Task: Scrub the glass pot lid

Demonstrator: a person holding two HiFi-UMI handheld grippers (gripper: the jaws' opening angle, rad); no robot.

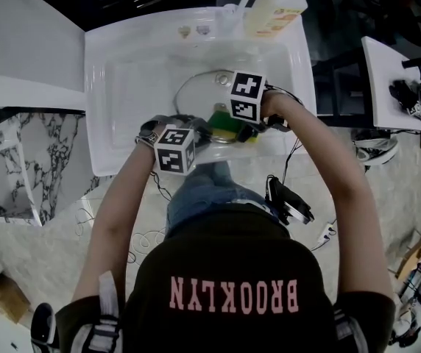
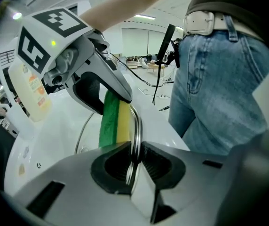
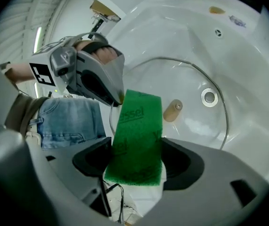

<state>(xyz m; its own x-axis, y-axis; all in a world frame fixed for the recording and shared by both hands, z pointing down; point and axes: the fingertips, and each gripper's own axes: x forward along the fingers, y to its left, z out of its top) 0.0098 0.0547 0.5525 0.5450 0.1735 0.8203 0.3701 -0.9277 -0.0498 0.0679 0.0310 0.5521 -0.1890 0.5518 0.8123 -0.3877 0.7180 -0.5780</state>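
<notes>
Left gripper (image 2: 135,163) pinches the glass pot lid (image 2: 135,125) by its rim, lower centre; right gripper (image 3: 135,160) clamps the sponge (image 3: 139,121). Hard scrubbing could lever the lid loose into the sink (image 1: 122,79).

The left tool (image 1: 198,133) and right tool (image 1: 234,126) meet at a green-yellow sponge (image 1: 224,123) over a glass lid (image 1: 186,86) in the white sink (image 1: 122,65).

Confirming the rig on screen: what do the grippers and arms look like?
The left gripper and right gripper: grey shells, black ribbed pads, each topped by a white cube with black square markers. Thin black cables trail off. Short black T-shirt sleeves.
</notes>
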